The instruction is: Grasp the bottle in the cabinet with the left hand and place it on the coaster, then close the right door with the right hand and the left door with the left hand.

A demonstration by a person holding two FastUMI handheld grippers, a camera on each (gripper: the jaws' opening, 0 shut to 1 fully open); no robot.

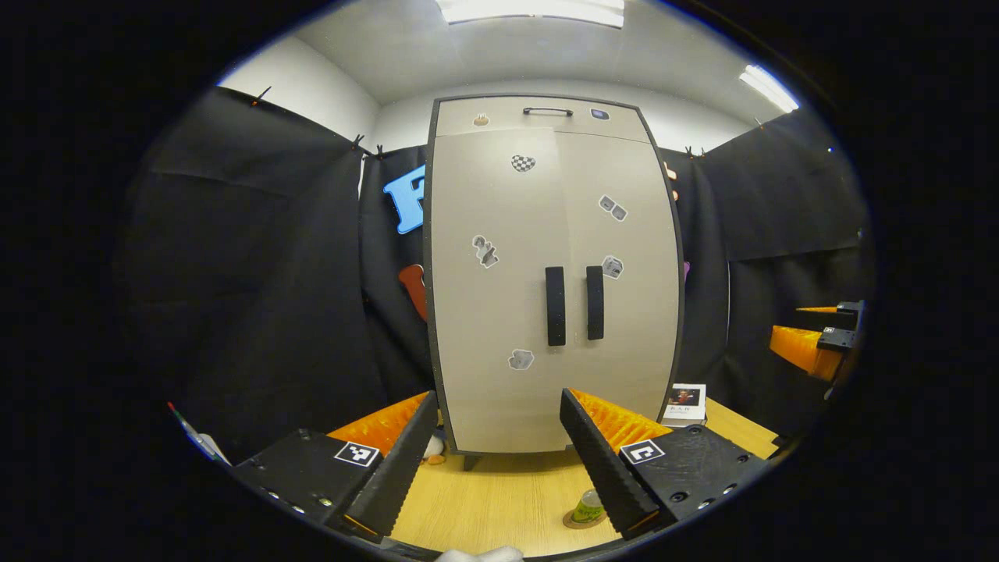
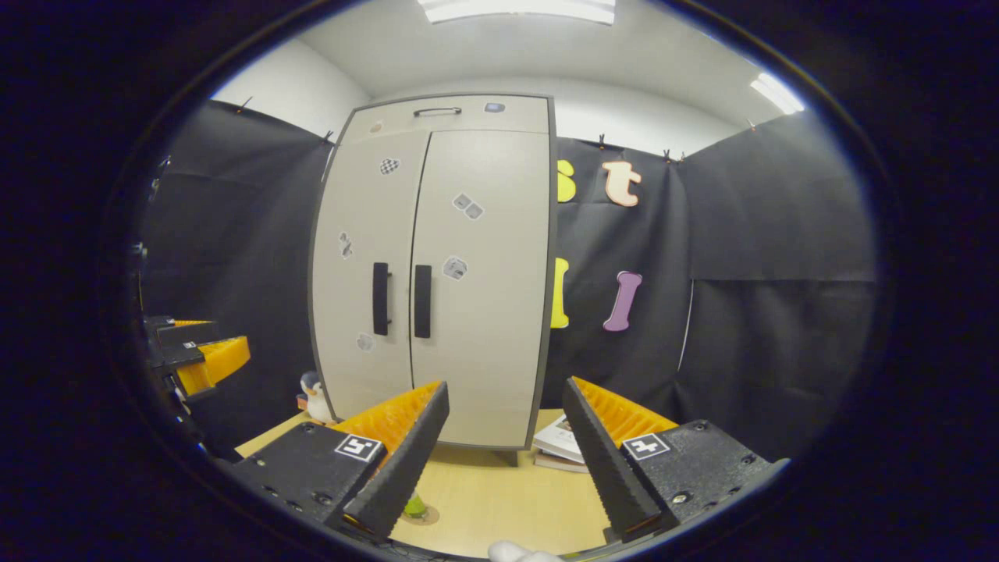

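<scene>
A beige two-door cabinet [image 1: 546, 273] stands on the wooden table, both doors shut, with two black handles [image 1: 574, 303] side by side at the middle. In the right gripper view the same cabinet [image 2: 445, 265] sits left of centre. A small green-labelled bottle [image 1: 588, 507] stands on a round brown coaster [image 1: 574, 521] on the table, partly hidden behind my left gripper's right finger. In the right gripper view a bit of the bottle [image 2: 414, 506] peeks out by my right gripper's left finger. My left gripper [image 1: 495, 468] is open and holds nothing. My right gripper [image 2: 499, 472] is open too. The right gripper [image 1: 819, 339] also shows at the far right of the left gripper view.
A small book or box [image 1: 685, 403] lies on the table right of the cabinet; it appears as stacked books [image 2: 558, 445] in the right gripper view. A penguin figure [image 2: 314, 396] stands left of the cabinet. The wooden table [image 1: 499, 499] stretches in front.
</scene>
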